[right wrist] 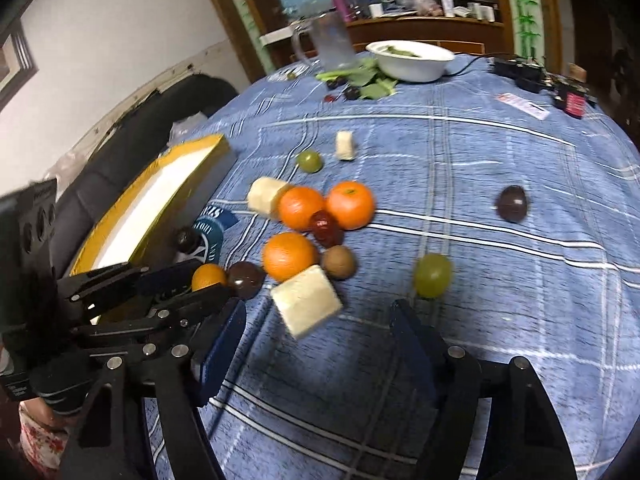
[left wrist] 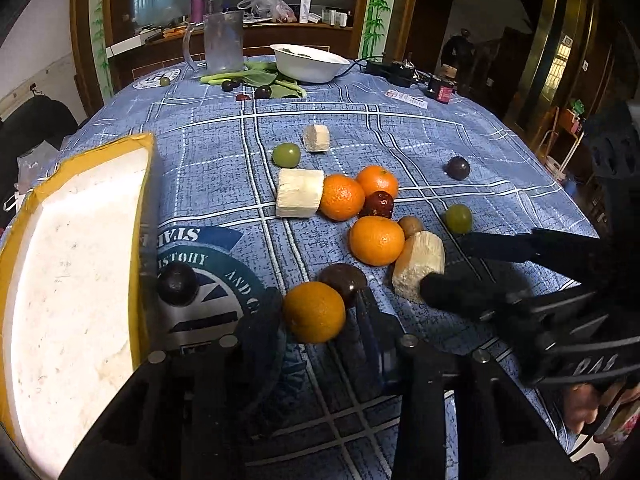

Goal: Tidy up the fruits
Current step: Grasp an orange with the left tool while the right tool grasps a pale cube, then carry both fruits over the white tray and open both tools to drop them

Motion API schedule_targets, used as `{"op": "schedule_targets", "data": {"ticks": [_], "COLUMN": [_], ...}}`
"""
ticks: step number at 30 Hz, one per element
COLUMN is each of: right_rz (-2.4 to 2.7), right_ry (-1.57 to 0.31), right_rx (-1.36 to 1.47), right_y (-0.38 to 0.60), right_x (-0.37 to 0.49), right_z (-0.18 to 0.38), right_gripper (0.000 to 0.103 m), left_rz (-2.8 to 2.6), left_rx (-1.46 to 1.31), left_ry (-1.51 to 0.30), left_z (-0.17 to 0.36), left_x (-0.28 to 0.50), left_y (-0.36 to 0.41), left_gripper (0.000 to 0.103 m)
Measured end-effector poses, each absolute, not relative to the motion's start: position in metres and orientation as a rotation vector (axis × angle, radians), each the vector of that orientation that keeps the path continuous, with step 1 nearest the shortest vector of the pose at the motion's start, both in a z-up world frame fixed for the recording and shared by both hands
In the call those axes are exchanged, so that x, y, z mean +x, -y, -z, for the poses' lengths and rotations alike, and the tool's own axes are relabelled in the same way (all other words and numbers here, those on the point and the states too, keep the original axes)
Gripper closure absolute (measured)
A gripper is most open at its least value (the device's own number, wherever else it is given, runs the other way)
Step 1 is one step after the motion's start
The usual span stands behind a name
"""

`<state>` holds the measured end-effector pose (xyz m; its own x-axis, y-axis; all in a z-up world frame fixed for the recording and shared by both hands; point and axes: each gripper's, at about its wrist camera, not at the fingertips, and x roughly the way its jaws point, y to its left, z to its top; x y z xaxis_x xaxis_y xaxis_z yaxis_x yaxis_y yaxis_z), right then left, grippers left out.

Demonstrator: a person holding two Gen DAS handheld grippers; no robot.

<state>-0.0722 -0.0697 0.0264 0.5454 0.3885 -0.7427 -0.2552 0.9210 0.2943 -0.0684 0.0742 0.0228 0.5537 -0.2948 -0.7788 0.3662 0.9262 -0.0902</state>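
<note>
— What's the table looking like?

— A blue checked cloth [left wrist: 400,128] is covering it, with a white bowl [left wrist: 310,62] and a clear jug [left wrist: 222,42] standing at the far end. Fruit is lying scattered in the middle, and a white foam box [left wrist: 72,280] with yellow tape on its rim is sitting at the left edge.

— And the left gripper [left wrist: 320,312]?

— Its jaws are standing narrow, pressing on the nearest orange [left wrist: 314,312] from both sides. A dark plum [left wrist: 343,288] is touching that orange from behind.

— The right gripper [right wrist: 320,340]?

— In its own view the jaws are gaping wide with nothing gripped; a pale cut chunk [right wrist: 306,306] is lying just ahead, between the fingers. From the left wrist view one finger seems to be touching that chunk, though I cannot tell for sure.

— The rest of the fruit?

— Three more oranges [left wrist: 376,240] are clustering with a red fruit [left wrist: 378,205] and a kiwi [left wrist: 410,226]; two green grapes [left wrist: 458,218] and another dark plum [left wrist: 458,168] are lying apart.
</note>
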Motion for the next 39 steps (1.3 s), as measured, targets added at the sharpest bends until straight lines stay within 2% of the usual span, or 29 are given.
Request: {"op": "schedule_targets", "data": {"ticks": [1,3,5,9,18,26,33,39], "right_rz": [-0.385,-0.393,-0.393,-0.406,-0.408,-0.477,-0.651,-0.766], "right_ry": [-0.924,-0.936,-0.948,-0.957,-0.918,-0.858,-0.872,-0.91], "right_rx": [0.152,0.152,0.165,0.182,0.18,0.16,0.14,0.042], "right_y": [0.068,0.063,0.066,0.065,0.062,0.037,-0.039,-0.116], "right_x": [-0.071,-0.065,-0.062,-0.057,-0.072,-0.09,-0.086,-0.087], "right_z": [-0.026,-0.022,-0.02,-0.016,-0.031,-0.067,-0.081,-0.067], "right_gripper": [0.027,0.037,0.041,0.059,0.06,0.06,0.059,0.059], "left_rz": [0.383,0.394,0.403,0.402,0.392,0.212,0.02,-0.11], "left_rx": [0.094,0.076,0.061,0.045,-0.046,-0.138,-0.222,-0.264], "left_ry": [-0.906,-0.909,-0.908,-0.895,-0.821,-0.764,-0.766,-0.795], "left_z": [-0.021,-0.02,-0.02,-0.021,-0.048,-0.074,-0.072,-0.055], "left_x": [-0.067,-0.065,-0.064,-0.065,-0.077,-0.087,-0.096,-0.103], "left_y": [-0.073,-0.074,-0.075,-0.077,-0.096,-0.161,-0.234,-0.281], "left_gripper": [0.068,0.068,0.069,0.072,0.073,0.072,0.072,0.072]}}
